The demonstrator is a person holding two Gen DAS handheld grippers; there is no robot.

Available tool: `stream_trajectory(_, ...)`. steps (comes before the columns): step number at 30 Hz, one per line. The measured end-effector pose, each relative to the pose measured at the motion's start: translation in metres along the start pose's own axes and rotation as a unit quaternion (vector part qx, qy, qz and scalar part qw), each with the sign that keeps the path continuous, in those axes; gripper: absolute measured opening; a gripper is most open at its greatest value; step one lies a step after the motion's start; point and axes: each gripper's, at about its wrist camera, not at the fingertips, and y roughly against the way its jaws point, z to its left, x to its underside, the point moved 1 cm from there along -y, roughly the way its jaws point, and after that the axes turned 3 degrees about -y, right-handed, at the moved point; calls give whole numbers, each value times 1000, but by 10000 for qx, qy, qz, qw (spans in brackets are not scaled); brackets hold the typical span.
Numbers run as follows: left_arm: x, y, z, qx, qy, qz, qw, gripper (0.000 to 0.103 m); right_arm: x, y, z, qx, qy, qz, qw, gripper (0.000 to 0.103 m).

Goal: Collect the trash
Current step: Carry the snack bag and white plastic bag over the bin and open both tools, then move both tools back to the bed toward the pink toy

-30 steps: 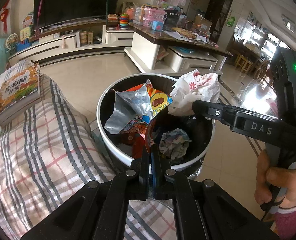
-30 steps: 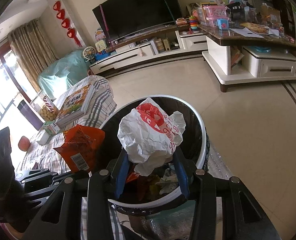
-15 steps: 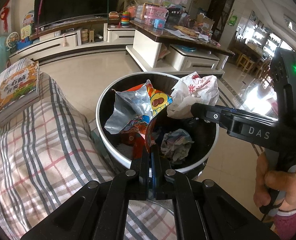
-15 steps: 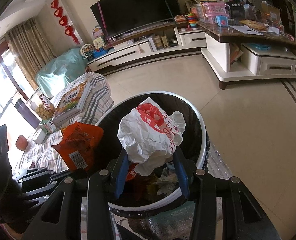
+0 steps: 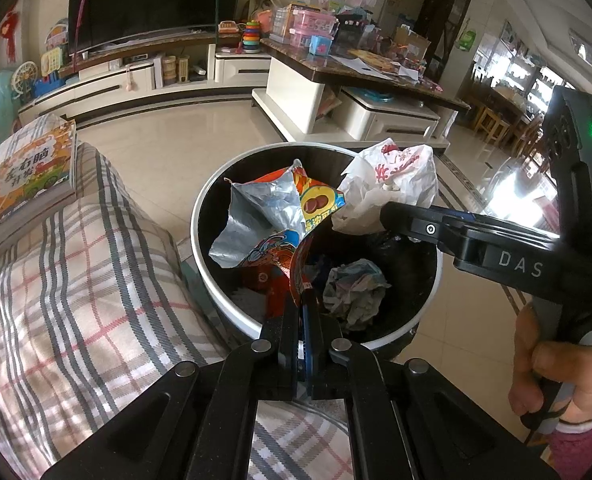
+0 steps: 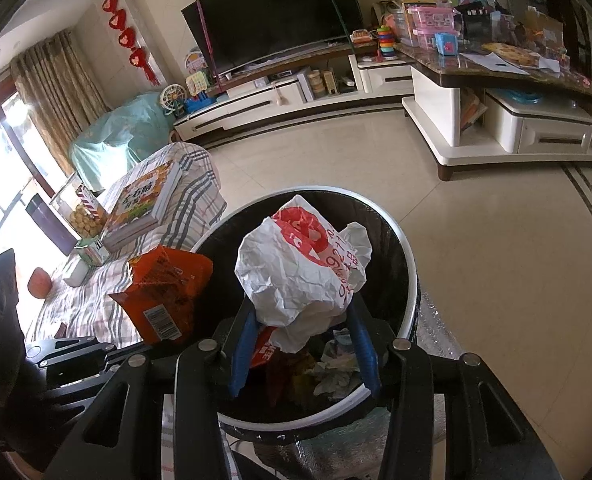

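Observation:
A round bin with a white rim point(image 5: 203, 276) point(image 6: 410, 264) stands on the floor beside a plaid-covered table, with crumpled trash inside. My left gripper point(image 5: 300, 300) is shut on an orange snack wrapper point(image 5: 279, 216) with a silver lining, held over the bin's near side. The same wrapper point(image 6: 163, 292) shows at the left of the right wrist view. My right gripper point(image 6: 302, 320) is shut on a crumpled white bag with red print point(image 6: 300, 264) point(image 5: 392, 180), held above the bin opening. A hand point(image 5: 560, 376) grips the right tool's handle.
A plaid cloth point(image 5: 75, 300) covers the table left of the bin. On it lie a thick book point(image 5: 31, 176) point(image 6: 143, 204), a snack jar point(image 6: 81, 216) and small items. A low coffee table point(image 6: 508, 80) and a TV cabinet point(image 6: 279, 92) stand across the tiled floor.
Both grippers have crept slightly closer over the bin, each keeping its hold. The grips are unchanged.

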Motion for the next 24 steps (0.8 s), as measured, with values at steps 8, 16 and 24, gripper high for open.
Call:
stream_trajectory(8,0,-1,0,3,-17,7,10000,0,0,-3,0,55,-11,29,10000,46)
stream_trajectory(16,-1,-1,1,18,23,20,10000,0,0,-4,1,87,-16,26,10000,47)
stream_trajectory(24,-2,13,8,-67,226,-84,9997,56,-2,1,-7,-70,-332,12,9994,69)
